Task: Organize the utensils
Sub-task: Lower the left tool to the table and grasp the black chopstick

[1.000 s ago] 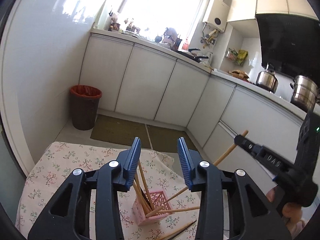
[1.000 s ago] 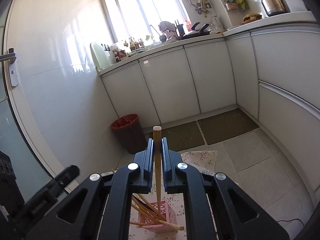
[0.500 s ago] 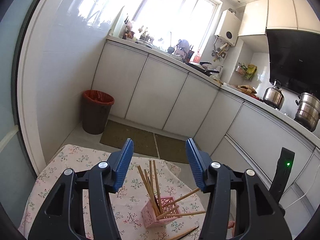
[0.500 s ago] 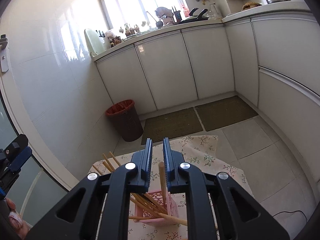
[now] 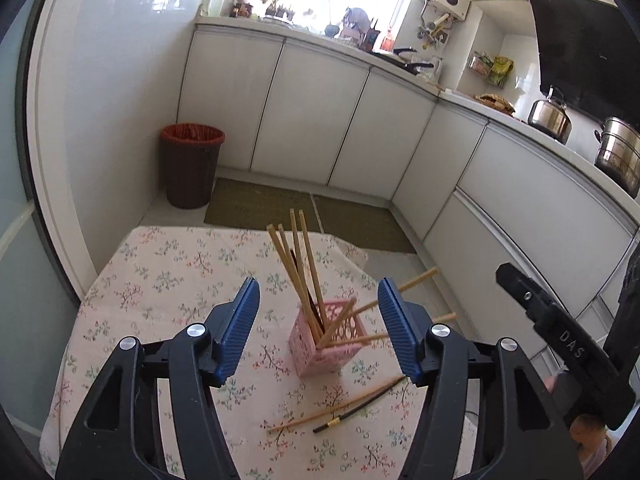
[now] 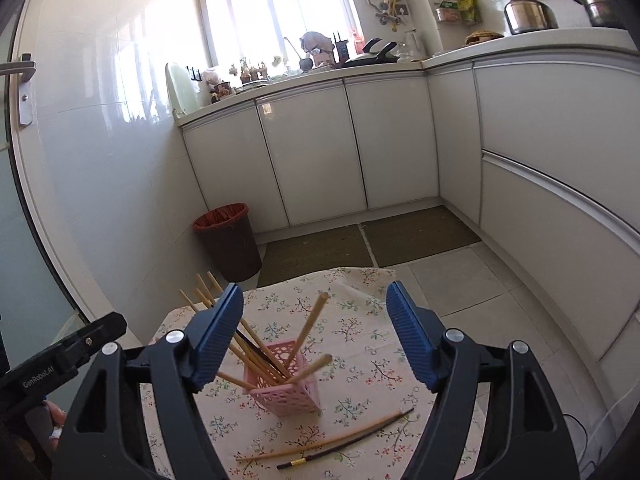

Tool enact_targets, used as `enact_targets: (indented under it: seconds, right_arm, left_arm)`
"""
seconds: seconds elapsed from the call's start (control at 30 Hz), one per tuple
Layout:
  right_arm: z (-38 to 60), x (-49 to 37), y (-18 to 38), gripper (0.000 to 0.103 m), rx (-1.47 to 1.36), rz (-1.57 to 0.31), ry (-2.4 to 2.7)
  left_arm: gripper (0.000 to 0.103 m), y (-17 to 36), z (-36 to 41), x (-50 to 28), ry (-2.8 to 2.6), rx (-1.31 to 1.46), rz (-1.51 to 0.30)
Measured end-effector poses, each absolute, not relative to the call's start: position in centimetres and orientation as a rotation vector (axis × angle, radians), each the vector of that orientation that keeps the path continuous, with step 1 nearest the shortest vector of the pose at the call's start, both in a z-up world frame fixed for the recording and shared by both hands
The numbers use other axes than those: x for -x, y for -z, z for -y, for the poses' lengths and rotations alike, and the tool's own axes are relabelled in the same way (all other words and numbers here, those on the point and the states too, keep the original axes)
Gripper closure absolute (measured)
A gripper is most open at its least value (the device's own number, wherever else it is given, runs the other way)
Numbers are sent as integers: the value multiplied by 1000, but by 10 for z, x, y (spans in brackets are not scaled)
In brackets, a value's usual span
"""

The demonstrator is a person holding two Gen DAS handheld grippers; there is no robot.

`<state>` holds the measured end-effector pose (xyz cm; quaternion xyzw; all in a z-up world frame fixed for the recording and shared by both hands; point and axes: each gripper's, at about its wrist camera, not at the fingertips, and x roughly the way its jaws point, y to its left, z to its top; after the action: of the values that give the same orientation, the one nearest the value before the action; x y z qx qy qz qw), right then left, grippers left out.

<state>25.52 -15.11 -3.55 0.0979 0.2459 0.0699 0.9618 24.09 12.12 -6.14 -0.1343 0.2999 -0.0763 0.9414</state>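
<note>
Left wrist view
- Left gripper: jaws standing apart with nothing pinched; they've just been opening wider. The pink holder sits in the gap between them, further off on the table, pads not touching it.
- Pink holder: little lattice basket, upright on the floral tablecloth, roughly mid-table.
- Chopsticks in holder: a bunch of wooden ones leaning up and away, plus a few tilted out to the right.
- Loose chopsticks: one wooden and one dark with a gold band, lying side by side on the cloth just in front of the holder.
- Right gripper: only its black body shows at the right edge, so can't read its jaws from here.
- Bin: brown, against the wall on the floor, well behind the table.

Right wrist view
- Right gripper: jaws let go and spread wide, they've just sprung open; nothing gripped.
- Pink holder: below and between the fingers, on the cloth.
- Chopsticks in holder: fanned out, most leaning left, one standing up toward the right.
- Loose chopsticks: the pair lies on the cloth nearer the camera than the holder.
- Left gripper: black body at the left edge, jaws not readable here.
</note>
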Motion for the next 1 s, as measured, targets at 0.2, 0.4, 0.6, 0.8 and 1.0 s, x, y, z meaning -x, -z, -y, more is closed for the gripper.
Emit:
enact_targets:
  seconds: [0.2, 0.4, 0.6, 0.8, 1.0]
  right_arm:
    - [182, -222, 56, 7, -227, -546, -90]
    - [216, -204, 101, 7, -270, -693, -31]
    - [241, -199, 149, 7, -327, -854, 30]
    - [256, -206, 171, 7, -461, -966, 18]
    - [273, -210, 188, 7, -586, -1038, 34]
  left_arm:
    - [19, 106, -110, -236, 140, 191, -792]
    - [11, 160, -92, -242, 171, 54, -973]
    - [9, 205, -63, -244, 312, -56, -1103]
    - [13, 234, -28, -239, 459, -236, -1047]
    - [39, 252, -28, -256, 533, -157, -1086]
